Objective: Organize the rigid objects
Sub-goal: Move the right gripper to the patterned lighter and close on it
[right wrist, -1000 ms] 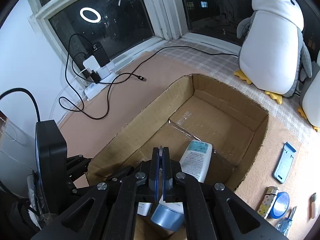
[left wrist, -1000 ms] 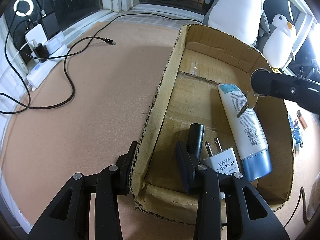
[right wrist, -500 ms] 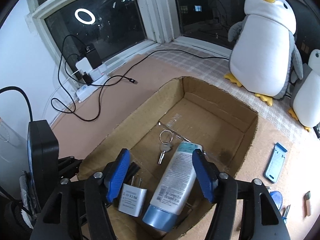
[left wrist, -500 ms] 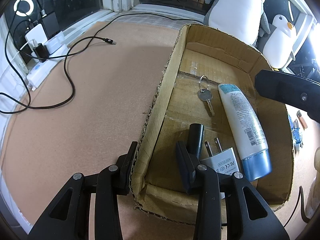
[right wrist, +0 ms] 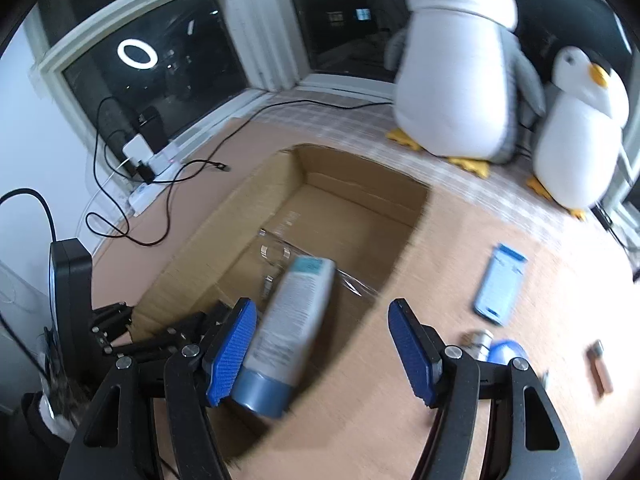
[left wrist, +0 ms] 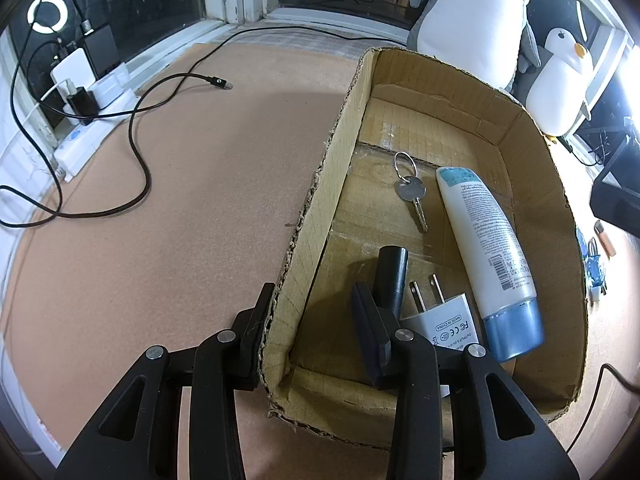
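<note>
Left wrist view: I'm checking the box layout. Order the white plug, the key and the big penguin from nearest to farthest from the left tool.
1. White plug, beside the left tool, in the box.
2. Key, mid-box.
3. Big penguin, beyond the box, at the window.

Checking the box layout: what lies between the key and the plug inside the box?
In the left wrist view, only bare cardboard floor lies between the key and the plug; the tube lies off to the side.
</note>
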Action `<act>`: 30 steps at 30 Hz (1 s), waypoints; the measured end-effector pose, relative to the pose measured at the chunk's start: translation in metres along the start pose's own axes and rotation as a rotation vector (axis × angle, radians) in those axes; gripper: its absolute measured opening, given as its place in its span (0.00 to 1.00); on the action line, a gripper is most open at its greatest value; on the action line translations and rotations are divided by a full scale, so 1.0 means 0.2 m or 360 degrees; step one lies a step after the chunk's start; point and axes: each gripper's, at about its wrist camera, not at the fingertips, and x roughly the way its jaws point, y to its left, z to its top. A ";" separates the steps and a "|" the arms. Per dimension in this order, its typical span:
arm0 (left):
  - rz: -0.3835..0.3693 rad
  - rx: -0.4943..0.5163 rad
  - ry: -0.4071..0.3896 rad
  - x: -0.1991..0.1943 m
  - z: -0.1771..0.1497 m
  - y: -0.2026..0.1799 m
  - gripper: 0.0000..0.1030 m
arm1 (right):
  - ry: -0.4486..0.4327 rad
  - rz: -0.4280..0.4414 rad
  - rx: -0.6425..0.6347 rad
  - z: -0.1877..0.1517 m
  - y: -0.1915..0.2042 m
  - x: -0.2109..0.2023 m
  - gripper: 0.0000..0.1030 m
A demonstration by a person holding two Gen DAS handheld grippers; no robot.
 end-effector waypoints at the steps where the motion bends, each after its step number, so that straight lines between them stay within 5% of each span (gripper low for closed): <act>1: 0.0000 0.0000 0.0000 0.00 0.00 0.00 0.35 | 0.0009 -0.0002 0.0031 -0.02 -0.05 -0.02 0.63; 14: 0.0001 -0.0001 0.0000 0.00 0.00 0.00 0.35 | 0.0145 -0.0045 0.0336 -0.21 -0.43 -0.05 0.62; 20: 0.0001 -0.0001 0.0000 0.00 0.00 0.00 0.35 | 0.0217 -0.0010 0.0407 -0.24 -0.49 0.00 0.41; 30: 0.0000 -0.0002 0.0000 0.00 0.00 0.00 0.35 | 0.0318 -0.0006 0.0500 -0.28 -0.56 0.11 0.30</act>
